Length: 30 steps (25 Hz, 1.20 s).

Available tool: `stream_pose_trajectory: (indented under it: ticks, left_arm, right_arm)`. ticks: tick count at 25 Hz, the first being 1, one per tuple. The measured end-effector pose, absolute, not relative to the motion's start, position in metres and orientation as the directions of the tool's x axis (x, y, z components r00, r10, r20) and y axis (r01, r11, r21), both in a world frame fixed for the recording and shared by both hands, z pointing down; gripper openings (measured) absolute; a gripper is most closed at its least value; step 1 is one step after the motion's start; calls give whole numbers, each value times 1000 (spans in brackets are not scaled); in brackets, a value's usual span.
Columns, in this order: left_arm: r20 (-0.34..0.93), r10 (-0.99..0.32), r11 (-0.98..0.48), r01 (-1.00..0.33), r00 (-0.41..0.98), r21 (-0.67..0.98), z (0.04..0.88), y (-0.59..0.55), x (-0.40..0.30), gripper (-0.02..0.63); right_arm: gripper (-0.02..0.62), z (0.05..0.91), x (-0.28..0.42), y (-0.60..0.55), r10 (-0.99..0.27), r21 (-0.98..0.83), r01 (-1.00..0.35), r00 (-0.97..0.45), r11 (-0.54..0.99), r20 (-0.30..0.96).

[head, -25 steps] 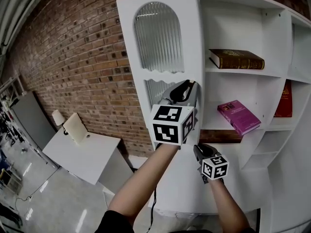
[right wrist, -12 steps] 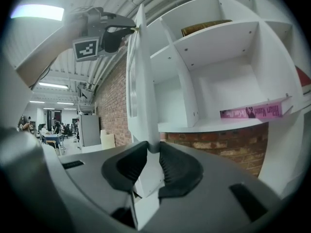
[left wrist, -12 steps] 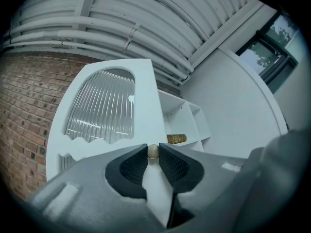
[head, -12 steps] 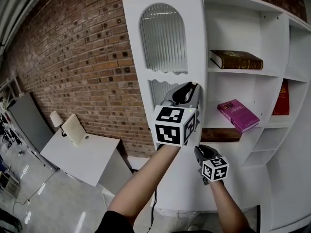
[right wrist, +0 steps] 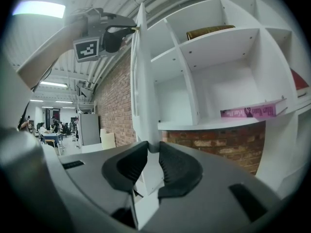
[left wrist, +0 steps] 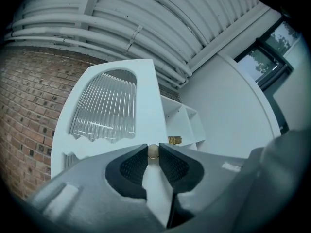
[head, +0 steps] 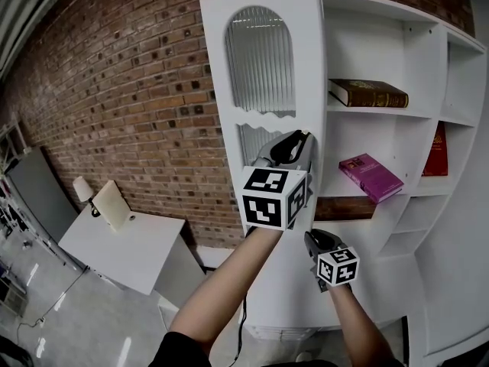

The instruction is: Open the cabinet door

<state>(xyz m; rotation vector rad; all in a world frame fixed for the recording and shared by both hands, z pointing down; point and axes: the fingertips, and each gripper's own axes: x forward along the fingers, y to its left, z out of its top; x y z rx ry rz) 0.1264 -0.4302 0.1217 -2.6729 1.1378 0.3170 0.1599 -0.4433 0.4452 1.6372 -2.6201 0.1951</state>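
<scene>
- At twelve o'clock, my left gripper (head: 303, 138) clamps the small round brass knob (left wrist: 153, 151) of the white ribbed-glass cabinet door (head: 306, 60); my right gripper (head: 312, 238) pinches its edge below.
- Door stands wide, shelves (head: 359, 44) exposed; little seems left.
- At ten o'clock, the red brick wall (head: 137, 90) bounds the swing.

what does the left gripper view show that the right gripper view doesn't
Only the left gripper view: the left gripper shut on the small round knob, the ribbed glass arch and a window.
Only the right gripper view: the right gripper clamped on the cabinet door low on its edge, the pink book and the red book.
Both: the white cabinet door, the shelves and the brown book.
</scene>
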Motion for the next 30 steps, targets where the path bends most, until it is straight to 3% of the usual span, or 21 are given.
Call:
stream_pose_trajectory:
  ticks: [30]
  left_arm:
    - [-307, -643, -728, -685, 702, -41, 123, -385, 63, 83]
  right_arm:
    - [69, 445, 100, -386, -923, -101, -924, -377, 369, 72]
